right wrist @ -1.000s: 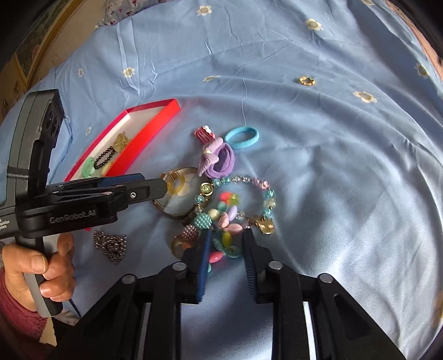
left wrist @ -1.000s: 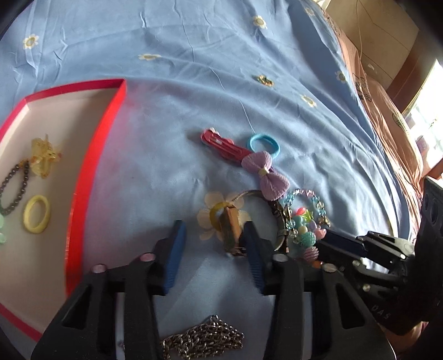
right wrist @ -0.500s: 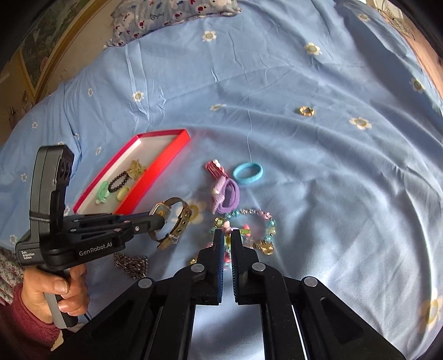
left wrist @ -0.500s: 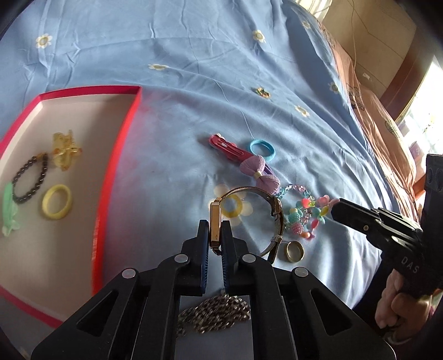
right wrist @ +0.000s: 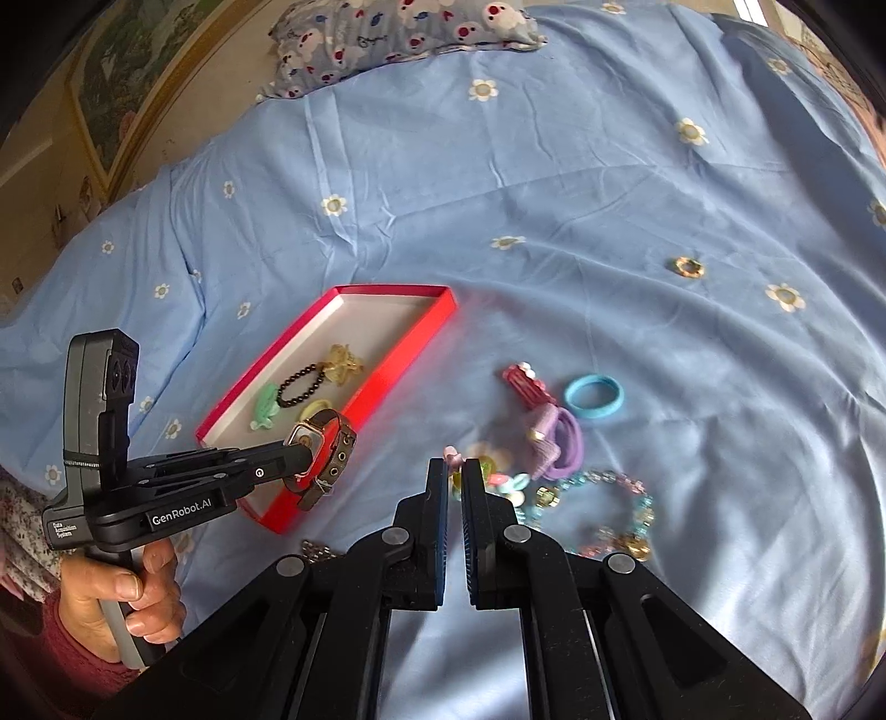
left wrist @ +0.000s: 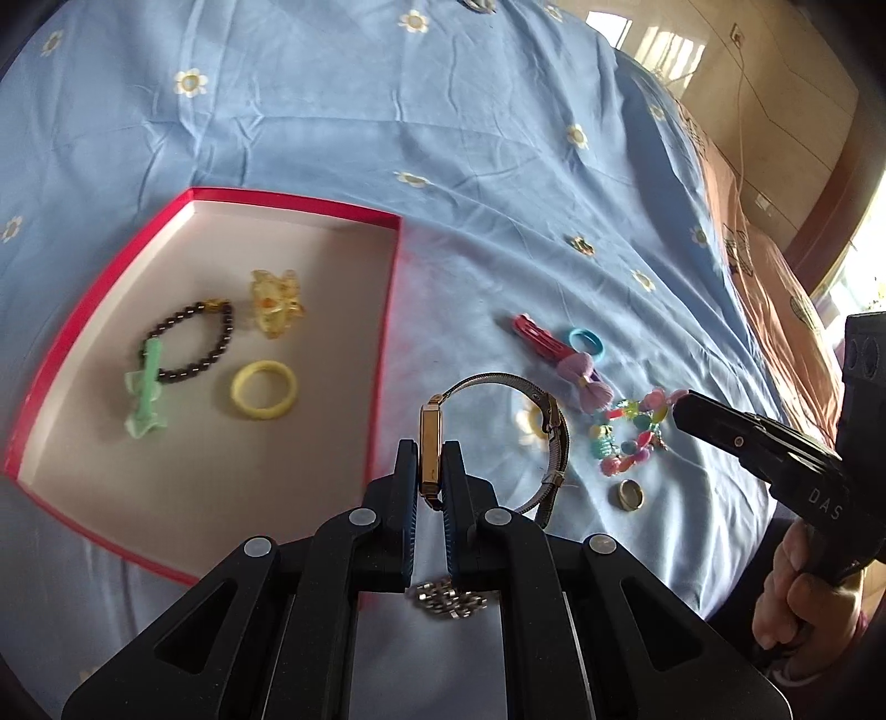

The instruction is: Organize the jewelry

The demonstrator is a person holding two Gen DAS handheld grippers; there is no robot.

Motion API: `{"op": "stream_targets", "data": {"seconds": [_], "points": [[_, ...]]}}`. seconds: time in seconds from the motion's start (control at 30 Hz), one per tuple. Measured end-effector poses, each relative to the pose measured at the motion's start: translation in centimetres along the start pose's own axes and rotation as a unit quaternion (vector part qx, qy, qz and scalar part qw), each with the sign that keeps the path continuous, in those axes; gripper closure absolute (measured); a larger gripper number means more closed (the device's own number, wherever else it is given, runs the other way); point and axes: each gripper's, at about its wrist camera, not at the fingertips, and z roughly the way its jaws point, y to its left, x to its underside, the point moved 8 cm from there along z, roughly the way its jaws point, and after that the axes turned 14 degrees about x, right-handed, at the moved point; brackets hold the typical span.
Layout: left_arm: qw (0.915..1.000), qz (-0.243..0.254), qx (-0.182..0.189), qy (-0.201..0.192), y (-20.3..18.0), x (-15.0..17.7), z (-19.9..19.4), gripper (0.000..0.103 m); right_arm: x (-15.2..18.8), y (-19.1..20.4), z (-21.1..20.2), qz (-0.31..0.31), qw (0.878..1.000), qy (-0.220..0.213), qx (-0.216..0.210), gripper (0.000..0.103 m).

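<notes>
My left gripper (left wrist: 429,462) is shut on a gold wristwatch (left wrist: 429,443) with a mesh strap and holds it in the air beside the right wall of the red tray (left wrist: 382,343); it also shows in the right wrist view (right wrist: 318,443). The tray (right wrist: 404,354) holds a dark bead bracelet (left wrist: 199,343), a yellow ring (left wrist: 263,389), a green clip (left wrist: 145,396) and an amber clip (left wrist: 275,295). My right gripper (right wrist: 455,479) is nearly shut and lifted above a colourful bead bracelet (right wrist: 603,515); whether it holds anything I cannot tell.
On the blue flowered bedsheet lie a red hair clip (right wrist: 526,382), a blue hair tie (right wrist: 594,397), a purple bow tie (right wrist: 556,443), a gold ring (left wrist: 626,494), a silver chain (left wrist: 448,600) and a far gold ring (right wrist: 688,267). A pillow (right wrist: 398,33) lies at the back.
My left gripper closed on the watch, lifted it off the sheet and carried it left towards the tray. My right gripper closed and rose away from the bead bracelet.
</notes>
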Motion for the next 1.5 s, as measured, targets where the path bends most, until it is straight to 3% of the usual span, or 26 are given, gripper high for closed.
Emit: {"op": "stream_targets", "data": {"seconds": [0.43, 0.53, 0.8, 0.9, 1.03, 1.07, 1.3, 1.33, 1.4, 1.5], "points": [[0.9979, -0.045, -0.035, -0.030, 5.3, 0.7, -3.9, 0.096, -1.8, 6.1, 1.0, -0.032, 0.998, -0.006, -0.045, 0.099], [0.9969, -0.055, -0.042, -0.036, 6.5, 0.9, -4.7, 0.096, -2.1, 7.6, 1.2, -0.041, 0.998, -0.007, -0.055, 0.103], [0.9953, -0.070, -0.051, -0.043, 8.4, 1.5, -5.8, 0.096, -2.1, 10.1, 2.8, -0.064, 0.996, 0.001, -0.061, 0.103], [0.9951, -0.072, -0.052, -0.043, 8.7, 1.6, -5.9, 0.096, -0.7, 9.6, 4.4, -0.067, 0.996, 0.029, -0.053, 0.094], [0.9951, -0.075, -0.051, -0.041, 8.9, 1.7, -5.7, 0.096, 1.2, 8.4, 6.8, -0.071, 0.995, 0.059, -0.026, 0.062], [0.9952, -0.075, -0.050, -0.040, 8.9, 1.7, -5.6, 0.096, 1.6, 8.2, 7.3, -0.074, 0.995, 0.064, -0.021, 0.059], [0.9954, -0.072, -0.049, -0.038, 8.7, 1.6, -5.5, 0.096, 2.5, 7.7, 10.2, -0.078, 0.994, 0.081, -0.008, 0.059], [0.9954, -0.073, -0.050, -0.038, 8.8, 1.5, -5.6, 0.096, 2.5, 7.8, 10.5, -0.081, 0.993, 0.080, -0.008, 0.063], [0.9953, -0.073, -0.050, -0.039, 8.9, 1.5, -5.6, 0.096, 2.4, 7.9, 10.7, -0.087, 0.993, 0.079, -0.006, 0.083], [0.9952, -0.074, -0.052, -0.038, 9.1, 1.5, -5.7, 0.096, 2.3, 8.0, 10.6, -0.083, 0.994, 0.076, -0.010, 0.084]]}}
